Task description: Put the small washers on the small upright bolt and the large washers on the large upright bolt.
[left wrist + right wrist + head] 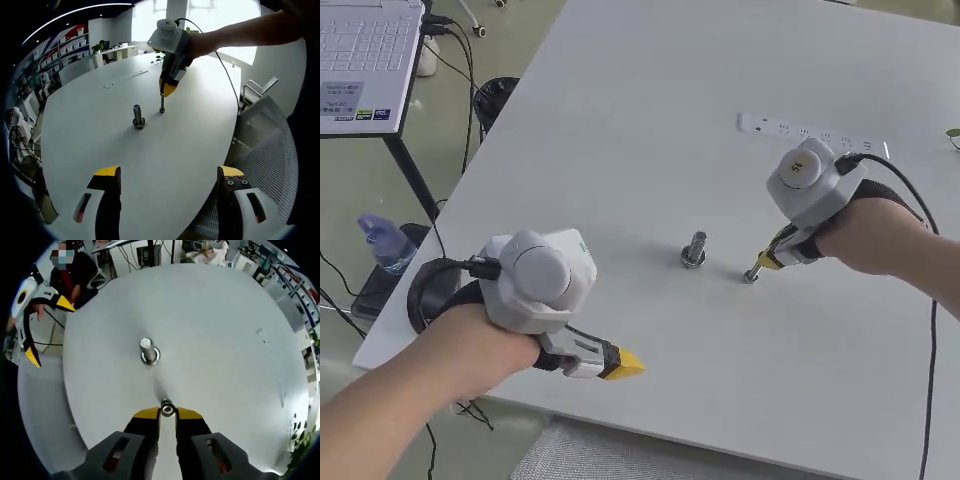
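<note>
no text is legible; the laptop stickers [345, 103] are too small.

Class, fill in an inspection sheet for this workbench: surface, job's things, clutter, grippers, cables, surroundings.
Surface: white table, mostly bare.
Job's things: large upright bolt and small upright bolt stand apart, side by side, mid-table; the large one has a wider ring at its base.
Clutter: power strip on the table's far side.
Grippers: right gripper, jaws nearly closed at the small bolt's top, unclear whether holding a washer; left gripper open, empty, near the table's near edge.
Cables: gripper cable trails from the right gripper.
Surroundings: laptop, water bottle, mesh chair.
</note>
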The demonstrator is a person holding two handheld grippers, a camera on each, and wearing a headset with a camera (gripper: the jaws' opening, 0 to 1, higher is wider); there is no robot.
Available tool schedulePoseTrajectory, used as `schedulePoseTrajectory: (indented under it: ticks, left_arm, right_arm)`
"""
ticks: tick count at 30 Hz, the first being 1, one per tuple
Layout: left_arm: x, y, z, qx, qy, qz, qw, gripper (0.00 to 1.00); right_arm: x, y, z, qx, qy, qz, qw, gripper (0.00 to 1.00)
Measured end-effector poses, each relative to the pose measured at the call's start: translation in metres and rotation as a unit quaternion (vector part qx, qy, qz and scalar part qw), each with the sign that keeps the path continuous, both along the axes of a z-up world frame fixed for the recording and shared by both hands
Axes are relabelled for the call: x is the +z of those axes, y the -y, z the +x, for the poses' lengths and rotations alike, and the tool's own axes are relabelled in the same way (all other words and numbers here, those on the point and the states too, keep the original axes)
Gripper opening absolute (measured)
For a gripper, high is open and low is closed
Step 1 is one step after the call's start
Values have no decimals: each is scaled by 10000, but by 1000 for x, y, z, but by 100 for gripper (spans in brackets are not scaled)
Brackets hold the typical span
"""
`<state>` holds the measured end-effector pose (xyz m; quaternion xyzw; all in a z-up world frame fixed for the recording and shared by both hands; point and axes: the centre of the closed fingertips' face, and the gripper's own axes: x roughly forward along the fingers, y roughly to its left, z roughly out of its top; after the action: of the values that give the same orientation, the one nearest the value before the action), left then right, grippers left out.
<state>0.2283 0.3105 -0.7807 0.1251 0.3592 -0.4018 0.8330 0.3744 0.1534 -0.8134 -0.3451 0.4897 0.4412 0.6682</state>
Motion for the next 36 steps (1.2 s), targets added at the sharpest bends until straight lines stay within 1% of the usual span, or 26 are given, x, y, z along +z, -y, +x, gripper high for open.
schedulePoseTrajectory:
  ticks: [13,15,17,22,30,36]
  left_arm:
    - [-5,-2,0,-11,-87,19,10000,76]
    - [-5,-1,1,-10,-83,7,10000,76]
    - [-5,-1,2,-12,-87,1,10000,76]
    - [-7,-1,3,-19,-117,3,9999,75]
    - [-11,-1,3,-33,-169,-7,9999,74]
    - [-13,0,3,-39,-197,4,9998,73]
  right_arm:
    - [-6,0,-2,-13,-77,-57,10000,12]
    - [-10,0,1,-24,-92,-44,9999,12]
    - [-12,0,2,-30,-101,-48,9999,12]
    - [-17,2,0,-25,-125,-67,9999,12]
    - [-21,3,-2,-35,-171,-79,9998,12]
    - [-29,2,-6,19,-205,-130,9997,12]
